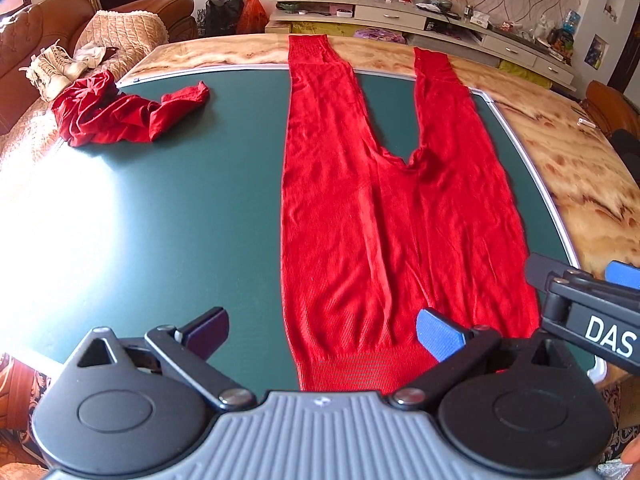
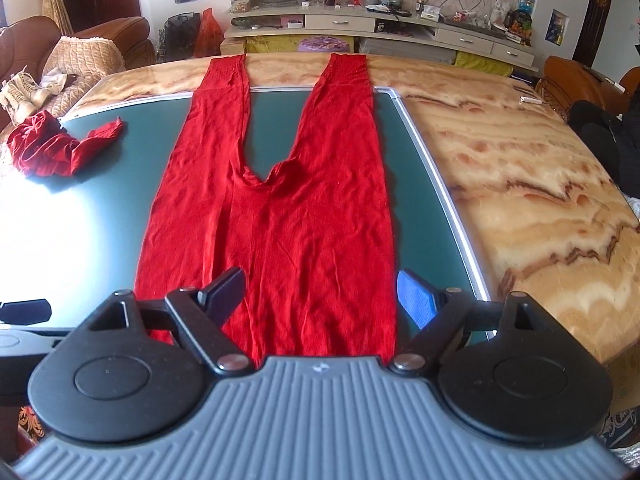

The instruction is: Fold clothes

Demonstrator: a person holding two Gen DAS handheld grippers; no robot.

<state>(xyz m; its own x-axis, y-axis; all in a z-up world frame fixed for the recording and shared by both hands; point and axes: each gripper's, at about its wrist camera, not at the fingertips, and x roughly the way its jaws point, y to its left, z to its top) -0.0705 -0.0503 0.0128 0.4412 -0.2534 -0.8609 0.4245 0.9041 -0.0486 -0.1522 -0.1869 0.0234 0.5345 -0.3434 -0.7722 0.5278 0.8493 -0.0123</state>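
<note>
Red knit trousers (image 1: 372, 216) lie flat on the green table top (image 1: 192, 200), waistband toward me and both legs stretched away over the far marble edge. They also show in the right wrist view (image 2: 288, 224). My left gripper (image 1: 324, 332) is open and empty, hovering over the waistband's left part. My right gripper (image 2: 320, 296) is open and empty above the waistband's right part; its body shows in the left wrist view (image 1: 588, 312). A second crumpled red garment (image 1: 120, 112) lies at the table's far left, also in the right wrist view (image 2: 56, 148).
The table has a marble border (image 2: 520, 184) on the right and far sides with a metal strip. A brown sofa (image 1: 36, 40) with shoes and a blanket stands left. A cluttered shelf unit (image 2: 380, 24) runs along the back wall.
</note>
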